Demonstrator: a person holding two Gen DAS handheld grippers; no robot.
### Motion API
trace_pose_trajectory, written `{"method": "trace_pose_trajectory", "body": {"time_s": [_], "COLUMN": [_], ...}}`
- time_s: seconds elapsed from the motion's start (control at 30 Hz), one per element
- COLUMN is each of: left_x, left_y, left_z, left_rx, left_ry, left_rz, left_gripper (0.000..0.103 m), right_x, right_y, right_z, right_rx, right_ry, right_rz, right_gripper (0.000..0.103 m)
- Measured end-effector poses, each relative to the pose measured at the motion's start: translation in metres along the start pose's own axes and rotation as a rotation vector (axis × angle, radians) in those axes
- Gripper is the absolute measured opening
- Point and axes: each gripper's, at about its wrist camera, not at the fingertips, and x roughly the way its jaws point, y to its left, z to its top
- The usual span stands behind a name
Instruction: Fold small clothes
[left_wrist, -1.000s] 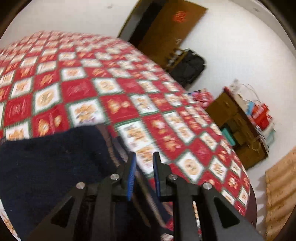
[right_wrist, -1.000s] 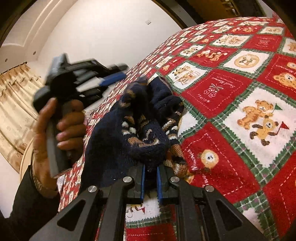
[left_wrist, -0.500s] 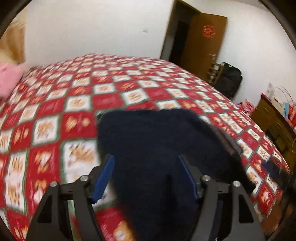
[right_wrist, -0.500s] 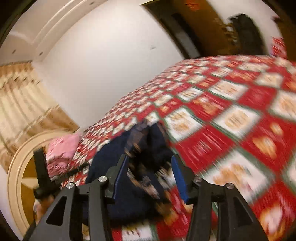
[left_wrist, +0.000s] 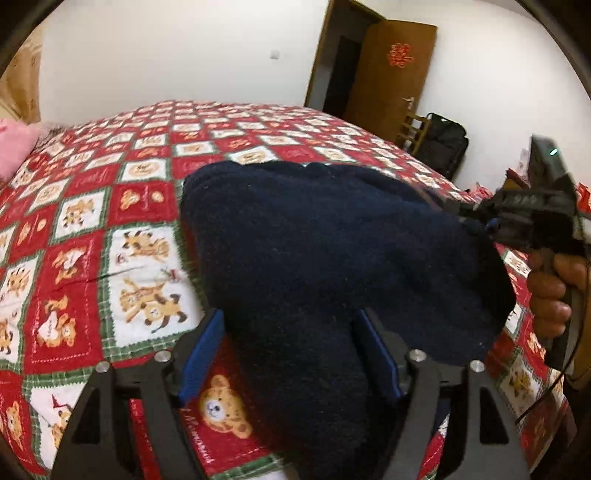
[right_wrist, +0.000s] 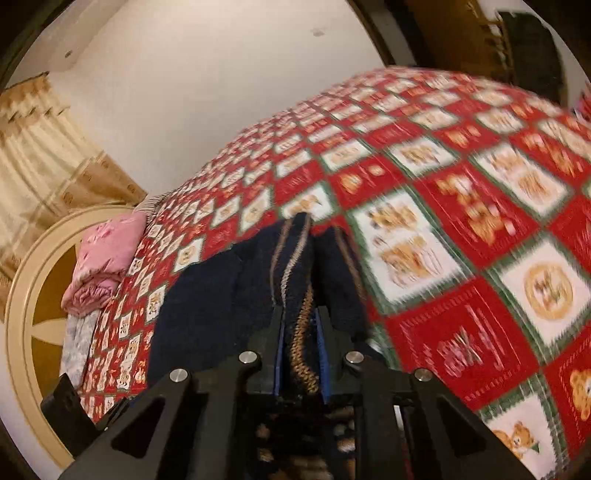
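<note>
My left claw (left_wrist: 291, 354) stands wide open, blue pads spread; a lobe of the navy knit garment (left_wrist: 332, 258) runs between them, but neither pad presses it. Nothing gripped on this side.

My right claw (right_wrist: 300, 325) is closed down to a narrow gap with a fold of the same garment (right_wrist: 291, 280) pinched in it: navy knit with tan and cream striping, bunched upright between the pads. View is motion-blurred, so finer detail is lost.

Garment lies on the bed (left_wrist: 92, 258), on the red-and-white teddy-bear quilt, toward the near edge. In the left view it spreads forward and to the right from my open claw, its long axis running from my left claw's mouth diagonally toward the far right, where the right claw (left_wrist: 491, 225) meets its edge.

Key relation: the cloth is already inside the left claw's mouth, dead ahead, not off to a side. The right holds the far-right end. I judge the left needs only to close where it stands to own the near end; then both ends are held along that diagonal.

Pink folded bedding (right_wrist: 107, 254) sits by the headboard, well apart.
</note>
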Motion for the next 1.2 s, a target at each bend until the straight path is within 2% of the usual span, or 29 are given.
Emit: {"method": "trace_pose_trajectory", "body": {"time_s": [0.1,0.17,0.2,0.23,0.3,0.4,0.5,0.57,0.6,0.73,0.83,0.93,1.0,1.1,1.2], "left_x": [0.006,0.007,0.007,0.008,0.011,0.009,0.006,0.004,0.003,-0.001,0.004,0.008,0.007,0.007,0.009], "left_y": [-0.002,-0.002,-0.001,-0.001,0.001,-0.002,-0.006,-0.008,-0.011,-0.014,-0.013,-0.013,-0.012,-0.012,-0.012], "left_z": [-0.003,-0.004,-0.005,-0.006,-0.008,-0.009,-0.012,-0.015,-0.018,-0.025,-0.025,-0.025,-0.027,-0.027,-0.028], "left_rx": [0.01,0.021,0.019,0.016,0.008,0.013,0.016,0.01,0.011,0.009,0.007,-0.003,-0.001,-0.008,-0.018], "left_ry": [0.016,0.026,0.032,0.041,0.048,0.045,0.057,0.067,0.073,0.079,0.099,0.125,0.12,0.119,0.126], "left_rz": [-0.014,-0.016,-0.026,-0.033,-0.032,-0.031,-0.022,-0.026,-0.024,-0.016,-0.013,-0.012,-0.007,-0.003,-0.004], "left_gripper": [0.081,0.082,0.084,0.086,0.086,0.086,0.086,0.086,0.086,0.086,0.089,0.089,0.09,0.09,0.092], "right_x": [0.015,0.01,0.007,0.004,-0.001,0.018,0.057,0.084,0.088,0.072,0.087,0.082,0.063,0.024,-0.008], "right_y": [-0.014,-0.012,-0.01,-0.006,0.003,0.027,0.043,0.044,0.045,0.043,0.021,0.023,0.028,0.049,0.075], "right_z": [-0.008,-0.004,0.001,0.008,0.022,0.05,0.068,0.069,0.068,0.062,0.06,0.056,0.055,0.04,0.009], "right_rx": [0.005,-0.018,-0.03,-0.049,-0.083,-0.159,-0.185,-0.184,-0.189,-0.222,-0.176,-0.217,-0.233,-0.314,-0.424], "right_ry": [0.048,0.035,0.028,0.007,-0.048,-0.013,0.09,0.177,0.182,0.093,0.162,0.153,0.11,0.025,-0.003], "right_rz": [0.023,0.036,0.023,-0.015,-0.04,-0.005,-0.029,-0.057,-0.065,-0.123,-0.136,-0.132,-0.155,-0.127,-0.073], "right_gripper": [0.015,0.017,0.027,0.047,0.063,0.063,0.062,0.022,0.008,0.008,0.008,0.011,0.021,0.021,0.022]}}
